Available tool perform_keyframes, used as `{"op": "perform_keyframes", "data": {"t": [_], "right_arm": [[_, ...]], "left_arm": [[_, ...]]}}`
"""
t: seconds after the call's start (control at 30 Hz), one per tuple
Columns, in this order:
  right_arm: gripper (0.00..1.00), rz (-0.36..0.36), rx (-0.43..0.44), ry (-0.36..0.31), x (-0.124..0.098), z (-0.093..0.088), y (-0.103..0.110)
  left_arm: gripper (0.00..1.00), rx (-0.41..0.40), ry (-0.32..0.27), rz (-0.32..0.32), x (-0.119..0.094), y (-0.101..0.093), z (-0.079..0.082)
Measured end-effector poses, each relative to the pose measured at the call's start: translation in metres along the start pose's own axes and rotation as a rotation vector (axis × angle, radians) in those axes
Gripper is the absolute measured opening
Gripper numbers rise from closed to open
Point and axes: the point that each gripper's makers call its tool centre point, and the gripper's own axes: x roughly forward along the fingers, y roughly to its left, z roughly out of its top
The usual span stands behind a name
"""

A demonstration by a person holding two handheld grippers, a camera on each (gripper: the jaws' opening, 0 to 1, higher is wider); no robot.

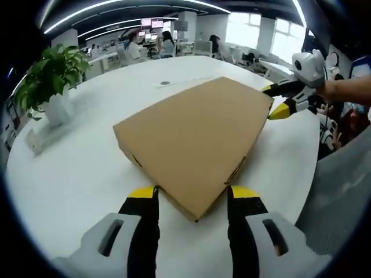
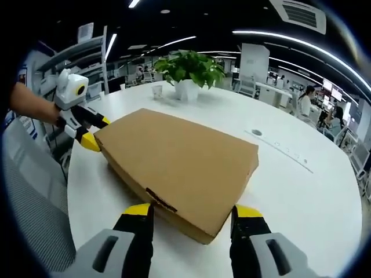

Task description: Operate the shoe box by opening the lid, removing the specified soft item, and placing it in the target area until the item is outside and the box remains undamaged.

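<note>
A flat brown cardboard shoe box (image 1: 194, 145) lies shut on the white round table (image 1: 75, 174). My left gripper (image 1: 194, 194) is open, its yellow-tipped jaws standing on either side of the box's near corner. At the opposite corner my right gripper (image 1: 274, 100), held by a person's hand, also straddles the box edge. In the right gripper view the same box (image 2: 179, 159) runs away from me, with my right gripper (image 2: 193, 211) open around its near corner and my left gripper (image 2: 97, 132) at the far left corner. The lid is closed, so the contents are hidden.
A potted plant (image 1: 52, 75) (image 2: 188, 69) stands on the table beyond the box, with a small glass (image 2: 157, 91) beside it. A round port (image 2: 257, 132) is set in the table (image 2: 301, 191). A grey chair back (image 1: 342, 197) (image 2: 29, 191) borders the table edge. People sit at distant desks.
</note>
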Motion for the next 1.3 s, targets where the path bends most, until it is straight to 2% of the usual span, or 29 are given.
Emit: {"op": "perform_keyframes", "data": {"t": [0.57, 0.7, 1.3], "right_arm": [[0.49, -0.082, 0.072, 0.004, 0.000, 0.001, 0.025], [0.50, -0.085, 0.099, -0.003, 0.000, 0.003, 0.032], [0.49, -0.108, 0.111, -0.007, 0.011, 0.012, 0.066]], "left_arm": [[0.44, 0.060, 0.056, -0.072, -0.004, 0.020, -0.003], [0.44, 0.075, 0.071, -0.082, -0.008, 0.025, -0.006], [0.44, 0.109, 0.111, -0.102, -0.029, 0.042, -0.023]]}}
